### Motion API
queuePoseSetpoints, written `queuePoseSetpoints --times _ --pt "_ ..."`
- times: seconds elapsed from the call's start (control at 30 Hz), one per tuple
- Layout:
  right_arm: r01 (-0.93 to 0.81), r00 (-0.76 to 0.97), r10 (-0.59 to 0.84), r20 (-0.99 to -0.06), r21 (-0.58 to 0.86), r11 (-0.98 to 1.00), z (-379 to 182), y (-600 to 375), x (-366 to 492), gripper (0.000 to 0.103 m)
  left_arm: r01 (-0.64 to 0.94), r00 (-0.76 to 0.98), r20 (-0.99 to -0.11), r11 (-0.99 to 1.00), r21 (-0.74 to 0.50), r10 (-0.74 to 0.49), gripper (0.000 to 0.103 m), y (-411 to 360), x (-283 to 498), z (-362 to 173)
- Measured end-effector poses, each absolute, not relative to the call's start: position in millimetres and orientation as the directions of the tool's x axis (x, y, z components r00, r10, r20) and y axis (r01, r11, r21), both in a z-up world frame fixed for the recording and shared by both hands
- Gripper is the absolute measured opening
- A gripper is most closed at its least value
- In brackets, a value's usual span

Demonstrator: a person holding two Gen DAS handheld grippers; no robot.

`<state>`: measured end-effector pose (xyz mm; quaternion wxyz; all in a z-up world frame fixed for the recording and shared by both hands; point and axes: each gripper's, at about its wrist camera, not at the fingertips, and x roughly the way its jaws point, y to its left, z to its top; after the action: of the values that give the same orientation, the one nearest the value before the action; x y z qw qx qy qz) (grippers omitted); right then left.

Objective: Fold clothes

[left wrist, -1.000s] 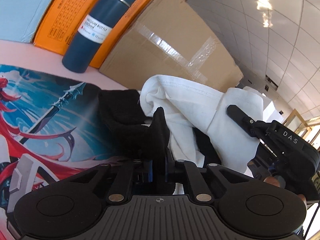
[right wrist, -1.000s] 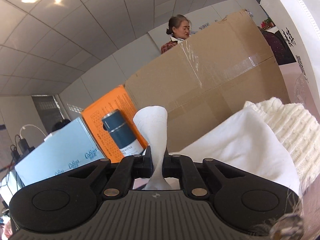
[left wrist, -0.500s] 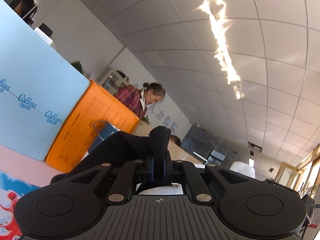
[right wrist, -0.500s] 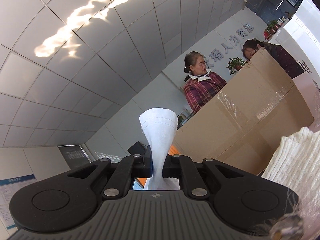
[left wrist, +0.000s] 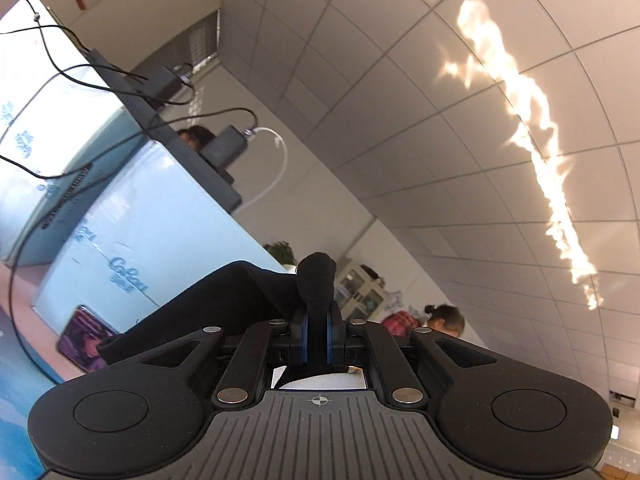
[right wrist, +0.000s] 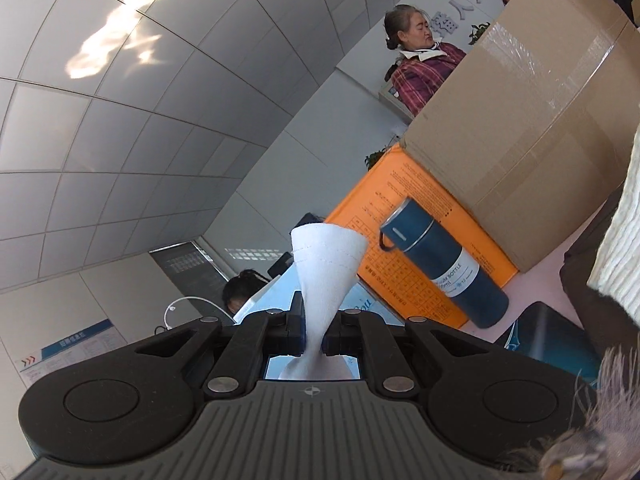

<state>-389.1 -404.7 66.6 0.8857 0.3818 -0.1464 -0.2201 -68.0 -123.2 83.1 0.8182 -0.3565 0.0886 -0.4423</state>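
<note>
My left gripper [left wrist: 316,330] is shut on a pinch of black cloth [left wrist: 316,280] that sticks up between its blue pads and trails off down to the left. A strip of white fabric shows just under those jaws. My right gripper [right wrist: 318,328] is shut on a white garment edge [right wrist: 326,264], which fans out above the jaws with a stitched hem. Both grippers are lifted and look out toward the ceiling. Most of the clothing hangs below, hidden by the gripper bodies.
Light blue boxes [left wrist: 140,240] with cables stand at the left, a printed mat [left wrist: 16,400] below them. A blue vacuum bottle [right wrist: 444,268], an orange box [right wrist: 404,208] and a cardboard box [right wrist: 532,112] stand ahead. A cream knit [right wrist: 624,232] hangs at the right. People [right wrist: 420,60] stand behind.
Both grippers have risen and tilted up with their cloth. The left one swung left, losing the table, bottle and white pile from view. The right one rolled, bringing the bottle and boxes back in.
</note>
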Motion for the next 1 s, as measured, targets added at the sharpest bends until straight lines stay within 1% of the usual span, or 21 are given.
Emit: queuePoseSetpoints --times 0.17,0.3,0.5,0.67,0.83,0.93,1.0 --pt "0.285 0.878 -0.476 0.051 0.743 0.606 55 -390 -357 0.007 0.577 0.642 0.073 0.418 -0.702 -0.763 0.006 -74 -39 52" --pt "0.327 0.882 -0.472 0.020 0.696 0.640 40 -365 -349 0.007 0.537 0.639 -0.007 0.452 -0.712 -0.769 0.007 -39 -40 24" --pt "0.376 0.861 -0.509 0.000 0.673 0.637 7 -328 -367 0.007 0.534 0.651 -0.096 0.544 -0.647 -0.753 0.007 -2 -65 -8" --pt "0.431 0.837 -0.543 -0.064 0.688 0.584 -14 -316 -394 0.007 0.547 0.646 -0.166 0.604 -0.580 -0.745 0.007 20 -84 -17" --pt "0.513 0.806 -0.581 -0.116 0.627 0.587 -15 -304 -410 0.007 0.537 0.624 -0.241 0.631 -0.560 -0.744 0.008 33 -105 -28" --pt "0.500 0.810 -0.572 -0.130 0.664 0.557 -16 -305 -417 0.007 0.544 0.620 -0.263 0.647 -0.534 -0.739 0.008 37 -120 -29" --pt "0.513 0.805 -0.578 -0.134 0.647 0.564 -15 -302 -421 0.007 0.544 0.625 -0.271 0.658 -0.521 -0.732 0.008 41 -128 -27"
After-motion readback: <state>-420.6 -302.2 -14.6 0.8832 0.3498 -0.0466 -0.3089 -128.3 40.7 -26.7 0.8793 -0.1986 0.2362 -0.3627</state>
